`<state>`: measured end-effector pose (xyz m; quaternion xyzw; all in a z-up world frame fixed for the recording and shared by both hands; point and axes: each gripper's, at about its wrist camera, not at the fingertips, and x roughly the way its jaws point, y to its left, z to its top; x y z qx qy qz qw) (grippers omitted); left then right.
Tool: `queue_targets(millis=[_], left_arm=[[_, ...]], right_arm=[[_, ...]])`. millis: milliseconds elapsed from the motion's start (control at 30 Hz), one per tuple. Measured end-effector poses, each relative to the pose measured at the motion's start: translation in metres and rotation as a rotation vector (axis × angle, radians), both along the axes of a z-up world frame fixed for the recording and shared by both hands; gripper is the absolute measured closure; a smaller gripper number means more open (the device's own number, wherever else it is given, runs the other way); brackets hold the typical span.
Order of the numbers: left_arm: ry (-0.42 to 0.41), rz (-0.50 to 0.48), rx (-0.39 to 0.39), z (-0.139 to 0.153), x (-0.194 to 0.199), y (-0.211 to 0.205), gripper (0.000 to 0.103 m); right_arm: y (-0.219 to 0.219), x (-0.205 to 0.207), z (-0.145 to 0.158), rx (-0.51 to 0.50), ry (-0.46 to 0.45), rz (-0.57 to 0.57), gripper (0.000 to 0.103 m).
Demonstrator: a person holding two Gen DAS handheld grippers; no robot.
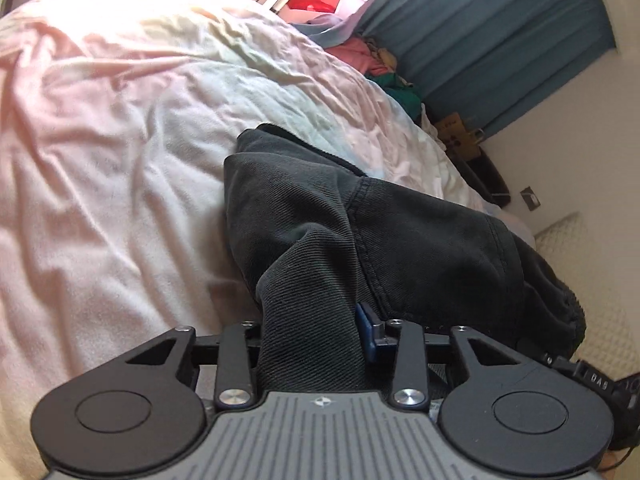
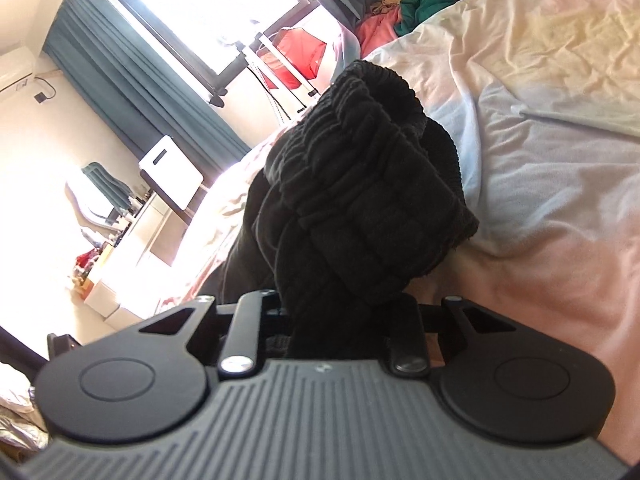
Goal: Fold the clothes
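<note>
The left gripper pinches the dark pants in its fingers, low in the frame. The right gripper squeezes their stretchy waistband. The pants hang over the pink bed.

Matt black ribbed cloth garment, soft wrinkled pastel bedsheet, matt teal curtain

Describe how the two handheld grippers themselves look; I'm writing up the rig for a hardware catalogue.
Both look alike. The left gripper has a grey ribbed body with a small diamond emblem, two round black side discs, black link bars with silver screws, a blue finger pad, and a black connector with white lettering at the right edge. The right gripper shows the same grey and black build.
</note>
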<state>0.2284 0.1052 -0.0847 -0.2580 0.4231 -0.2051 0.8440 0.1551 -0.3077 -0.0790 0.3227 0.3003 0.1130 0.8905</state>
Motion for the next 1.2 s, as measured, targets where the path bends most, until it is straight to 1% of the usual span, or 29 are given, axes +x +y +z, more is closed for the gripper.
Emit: queue_targets(millis=[67, 167, 267, 300, 367, 467, 500, 600, 667, 767, 833, 900, 1000, 1067, 1200], left_arm=[[-0.021, -0.034, 0.014, 0.026, 0.004, -0.013, 0.072], [-0.053, -0.085, 0.034, 0.064, 0.011, -0.033, 0.077], [-0.071, -0.126, 0.042, 0.103, 0.026, -0.078, 0.078], [-0.075, -0.139, 0.044, 0.114, 0.033, -0.096, 0.079], [-0.081, -0.171, 0.054, 0.135, 0.05, -0.147, 0.079], [-0.109, -0.225, 0.047, 0.15, 0.083, -0.23, 0.079], [-0.109, -0.234, 0.032, 0.151, 0.097, -0.259, 0.079], [-0.105, -0.26, -0.008, 0.145, 0.138, -0.344, 0.079], [-0.103, -0.275, -0.027, 0.133, 0.164, -0.394, 0.079], [-0.102, -0.294, -0.042, 0.112, 0.198, -0.459, 0.079], [-0.102, -0.32, -0.003, 0.094, 0.214, -0.496, 0.079], [-0.094, -0.341, 0.031, 0.077, 0.224, -0.515, 0.079], [-0.063, -0.369, 0.088, 0.046, 0.235, -0.527, 0.079], [-0.056, -0.387, 0.11, 0.03, 0.233, -0.521, 0.079], [-0.076, -0.452, 0.14, 0.006, 0.22, -0.501, 0.076]], right_arm=[[-0.007, 0.0, 0.013, 0.007, -0.012, 0.001, 0.075], [-0.032, -0.003, 0.034, 0.068, -0.049, -0.035, 0.076], [-0.074, -0.002, 0.055, 0.109, -0.08, -0.072, 0.076], [-0.092, -0.001, 0.061, 0.12, -0.087, -0.088, 0.076], [-0.129, 0.001, 0.076, 0.129, -0.099, -0.129, 0.076], [-0.188, 0.012, 0.096, 0.108, -0.117, -0.205, 0.076], [-0.211, 0.018, 0.102, 0.092, -0.118, -0.236, 0.076], [-0.271, 0.041, 0.117, 0.043, -0.114, -0.331, 0.076], [-0.307, 0.057, 0.119, 0.023, -0.109, -0.393, 0.076], [-0.355, 0.079, 0.109, 0.012, -0.089, -0.454, 0.076], [-0.376, 0.091, 0.093, -0.007, -0.066, -0.476, 0.076], [-0.39, 0.099, 0.071, -0.004, -0.037, -0.491, 0.076], [-0.4, 0.101, 0.033, 0.041, 0.01, -0.502, 0.076], [-0.399, 0.099, 0.011, 0.063, 0.032, -0.502, 0.076], [-0.382, 0.077, -0.01, 0.065, 0.062, -0.469, 0.076]])
